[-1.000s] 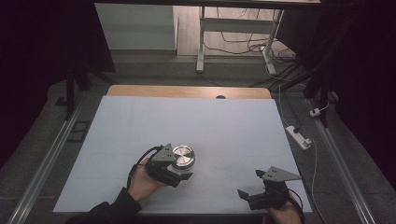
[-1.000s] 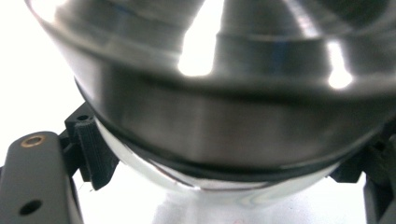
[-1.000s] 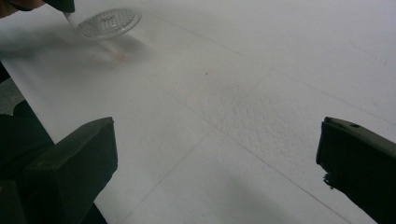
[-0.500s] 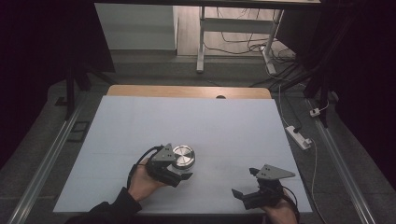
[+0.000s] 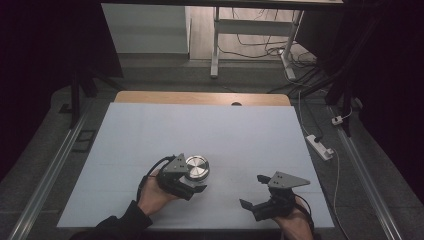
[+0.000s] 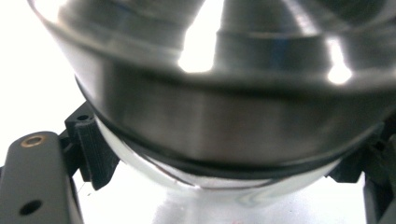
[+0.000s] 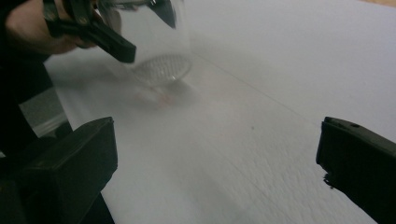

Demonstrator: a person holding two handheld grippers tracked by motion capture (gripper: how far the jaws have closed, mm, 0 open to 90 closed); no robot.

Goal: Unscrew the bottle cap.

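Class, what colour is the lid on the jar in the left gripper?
Shiny silver metal lid; best in the high view.

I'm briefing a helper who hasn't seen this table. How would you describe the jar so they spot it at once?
On the white table, look at its near left part, where the left gripper is clamped on a jar. It is clear glass with a round, shiny metal lid, the one gleaming thing on the table.
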